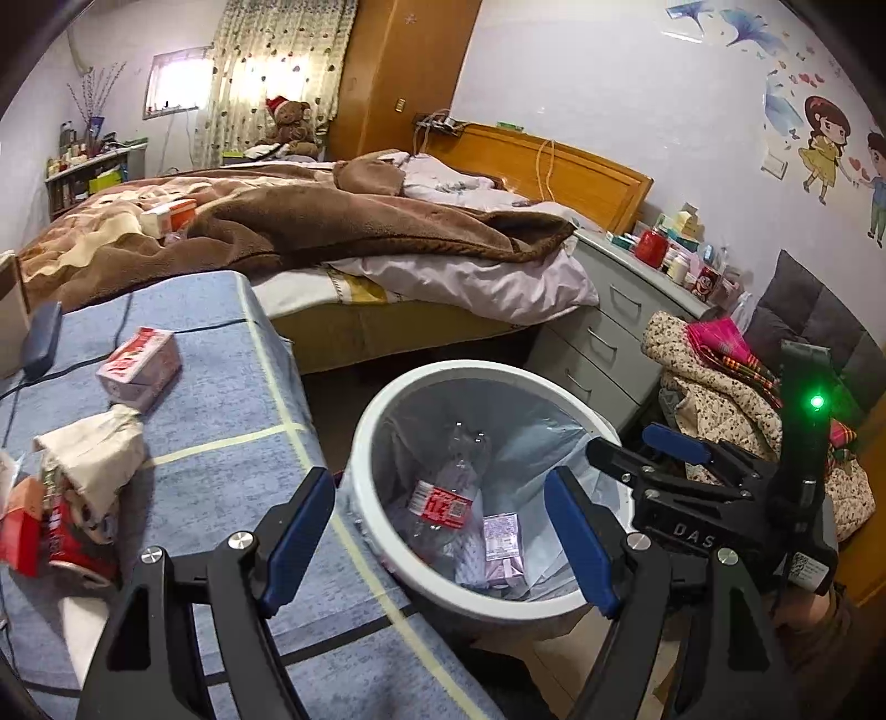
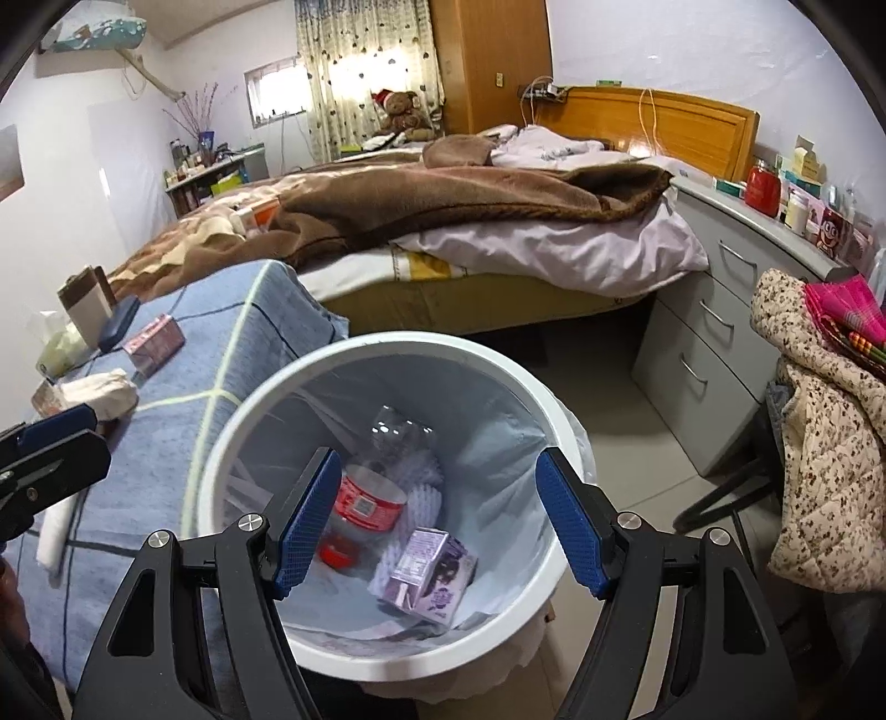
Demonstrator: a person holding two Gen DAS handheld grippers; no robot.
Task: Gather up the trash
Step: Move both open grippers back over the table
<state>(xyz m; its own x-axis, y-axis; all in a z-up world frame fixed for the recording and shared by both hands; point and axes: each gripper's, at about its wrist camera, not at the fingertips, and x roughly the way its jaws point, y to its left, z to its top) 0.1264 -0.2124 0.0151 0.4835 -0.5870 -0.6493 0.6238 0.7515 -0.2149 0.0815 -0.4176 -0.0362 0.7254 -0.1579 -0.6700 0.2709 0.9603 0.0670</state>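
Trash still litters the bench [image 1: 232, 399]: pink carton [image 1: 139, 370], crumpled paper bag [image 1: 91, 451]. Both grippers, left gripper [image 1: 440, 540] and right gripper [image 2: 437, 520], hang released, empty, over the bin [image 2: 221, 443]; a clumsy reach could knock it over.

Bedroom with pale lilac walls [image 2: 637, 39]. Wooden bed [image 1: 387, 310] across the middle, headboard [image 1: 559, 166] at 1 o'clock, brown blanket [image 1: 343, 221] and lilac duvet [image 1: 487, 282] rumpled on top. Tall wooden wardrobe [image 1: 398, 72] at 12 o'clock. Patterned curtain [image 1: 277, 66] at 11 o'clock, glowing with daylight, small window [image 1: 174, 83] just beside. Teddy bear in red hat [image 1: 288, 119] below the curtain. Cluttered shelf [image 1: 88, 171] at 9 o'clock. Grey drawer unit [image 2: 714, 343] at 3 o'clock, jars and boxes on top. Cartoon couple wall sticker [image 1: 836, 160] at 2 o'clock. Pale tiled floor [image 2: 626, 432].
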